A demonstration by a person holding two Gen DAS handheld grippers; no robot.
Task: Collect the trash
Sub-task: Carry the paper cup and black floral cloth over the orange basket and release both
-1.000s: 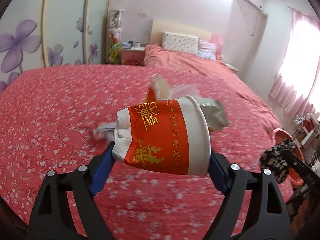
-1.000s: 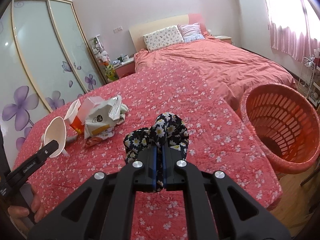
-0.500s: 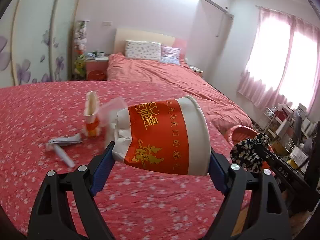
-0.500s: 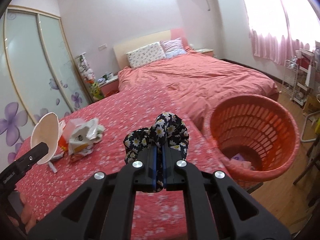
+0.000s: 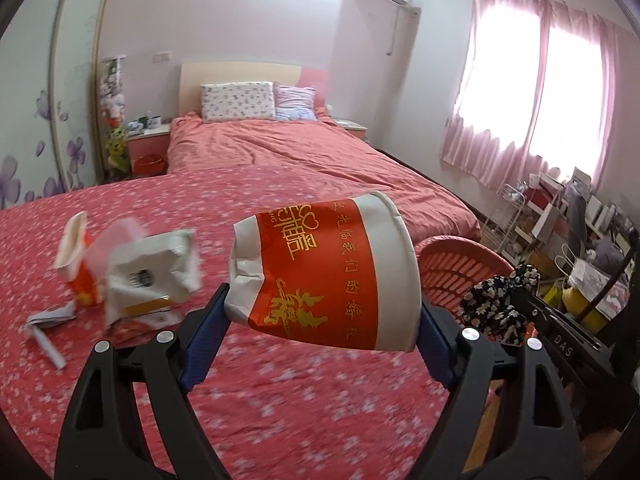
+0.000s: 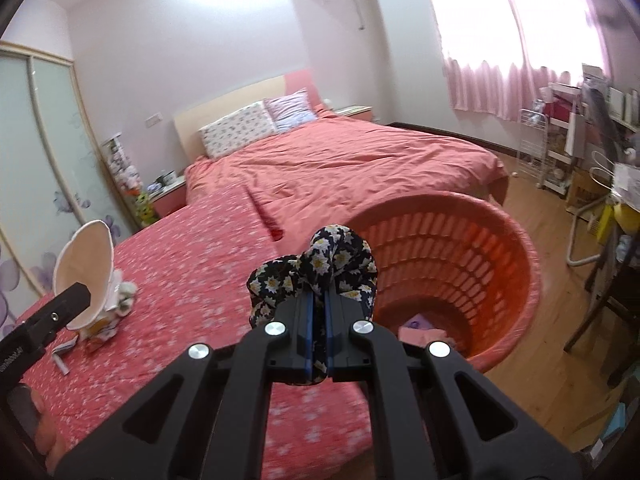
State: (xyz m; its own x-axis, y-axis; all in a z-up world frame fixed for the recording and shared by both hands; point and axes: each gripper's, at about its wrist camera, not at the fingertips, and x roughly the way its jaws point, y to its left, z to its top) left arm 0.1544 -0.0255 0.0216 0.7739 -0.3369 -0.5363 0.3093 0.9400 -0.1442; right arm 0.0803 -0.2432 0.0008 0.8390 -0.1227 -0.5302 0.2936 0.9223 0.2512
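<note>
My left gripper (image 5: 320, 312) is shut on a crushed red-and-white paper cup (image 5: 320, 276), held sideways above the red flowered bedspread; its mouth shows in the right wrist view (image 6: 86, 268). My right gripper (image 6: 318, 312) is shut on a black daisy-print cloth (image 6: 320, 268), held at the near rim of the orange laundry basket (image 6: 500, 280). The cloth (image 5: 500, 304) and the basket (image 5: 452, 264) also show at the right of the left wrist view. A pile of torn paper and another paper cup (image 5: 132, 272) lies on the bedspread at left.
The flowered bedspread (image 6: 192, 272) joins a made bed with pillows (image 6: 352, 160). The basket holds some pink and purple items (image 6: 420, 328). A wire rack and cluttered desk (image 6: 580, 152) stand at right on the wooden floor. Wardrobe doors are on the left.
Both grippers have swung right with their loads. The basket has come closer and now sits just beyond the cloth. The trash pile has shifted to the left.
</note>
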